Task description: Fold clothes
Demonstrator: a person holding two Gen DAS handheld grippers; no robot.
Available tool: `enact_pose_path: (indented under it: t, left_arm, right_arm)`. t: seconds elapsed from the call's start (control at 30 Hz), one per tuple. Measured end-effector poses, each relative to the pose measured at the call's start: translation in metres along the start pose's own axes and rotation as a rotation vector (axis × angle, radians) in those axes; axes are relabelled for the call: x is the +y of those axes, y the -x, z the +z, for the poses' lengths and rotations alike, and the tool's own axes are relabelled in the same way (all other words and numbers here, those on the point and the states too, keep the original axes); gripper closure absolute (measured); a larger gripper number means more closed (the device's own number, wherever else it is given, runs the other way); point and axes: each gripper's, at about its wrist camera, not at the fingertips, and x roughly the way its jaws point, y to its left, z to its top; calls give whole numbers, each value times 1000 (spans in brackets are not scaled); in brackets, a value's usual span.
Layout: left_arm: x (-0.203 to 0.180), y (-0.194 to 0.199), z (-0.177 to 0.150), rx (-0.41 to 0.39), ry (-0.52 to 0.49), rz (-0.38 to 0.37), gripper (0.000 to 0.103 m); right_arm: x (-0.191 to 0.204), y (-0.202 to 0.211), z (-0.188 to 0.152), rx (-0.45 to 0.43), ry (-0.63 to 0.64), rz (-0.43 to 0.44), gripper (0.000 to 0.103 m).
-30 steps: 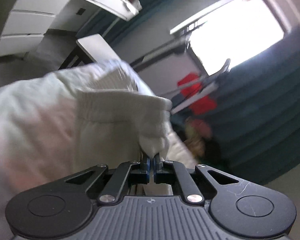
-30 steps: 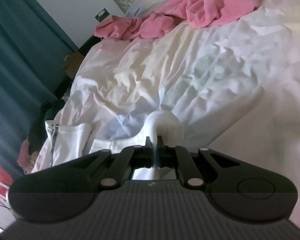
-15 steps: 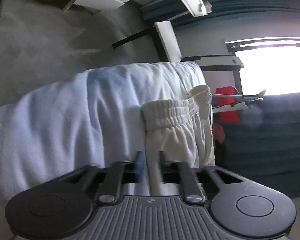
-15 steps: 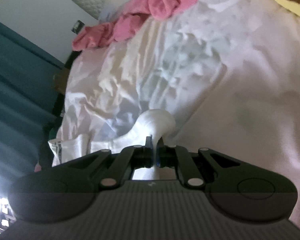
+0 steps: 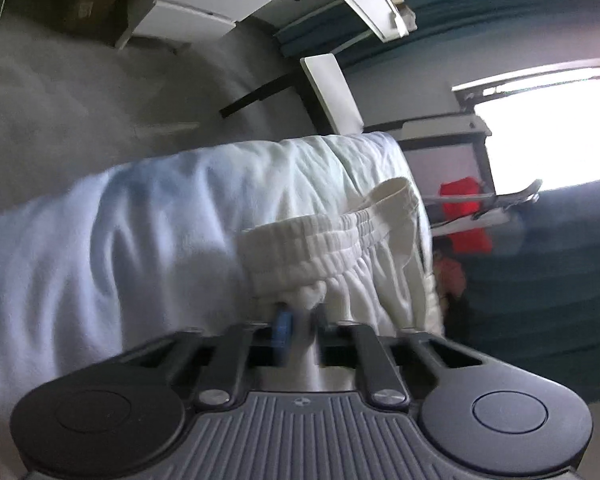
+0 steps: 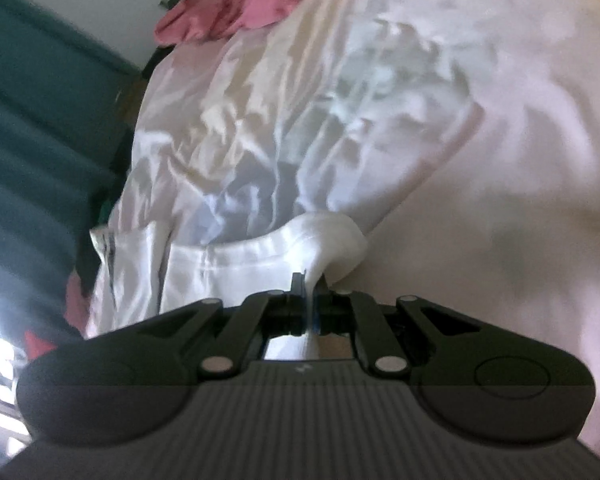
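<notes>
White shorts with an elastic waistband (image 5: pixel 332 236) lie on the bed's white sheet (image 5: pixel 140 240), near the bed's edge. My left gripper (image 5: pixel 301 322) hovers just short of the waistband, open, its blue-padded fingers (image 5: pixel 283 326) blurred and nothing clamped between them. In the right wrist view the same white garment (image 6: pixel 228 264) stretches leftward across the sheet (image 6: pixel 480 200). My right gripper (image 6: pixel 309 286) is shut on a raised fold of its cloth (image 6: pixel 336 240), which bulges just beyond the fingertips.
A pile of pink clothes (image 6: pixel 260 4) sits at the bed's far end. Teal curtains (image 6: pixel 40 120) hang beside the bed. A white drawer unit (image 5: pixel 204 12), grey floor (image 5: pixel 80 112), a bright window (image 5: pixel 560 128) and red items (image 5: pixel 466 216) lie beyond the bed's edge.
My left gripper let go of the white cloth, opened and swung down level with the waistband. The right gripper kept its hold on the fold and moved slightly nearer the bed.
</notes>
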Motion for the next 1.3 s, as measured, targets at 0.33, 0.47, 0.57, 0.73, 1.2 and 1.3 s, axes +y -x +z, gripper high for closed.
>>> enact_pose_path:
  t: [0.33, 0.47, 0.57, 0.73, 1.2, 1.3]
  left_arm:
    - [-16, 58, -12, -128, -315, 200, 93]
    - [-31, 64, -25, -119, -444, 235, 67]
    - [-62, 69, -43, -171, -584, 266, 44]
    - [-128, 50, -93, -185, -729, 185, 28]
    - [-216, -118, -270, 101, -966, -24, 31]
    - [-235, -154, -308, 163, -1015, -69, 33]
  right_arm:
    - [-7, 19, 4, -120, -48, -138, 93]
    - [-1, 27, 7, -172, -9, -220, 71]
    - [14, 40, 7, -288, 77, -233, 34]
    - [57, 20, -12, -217, 326, 2, 29]
    - [101, -80, -4, -77, 674, 96, 28]
    - [101, -85, -2, -89, 657, 162, 28]
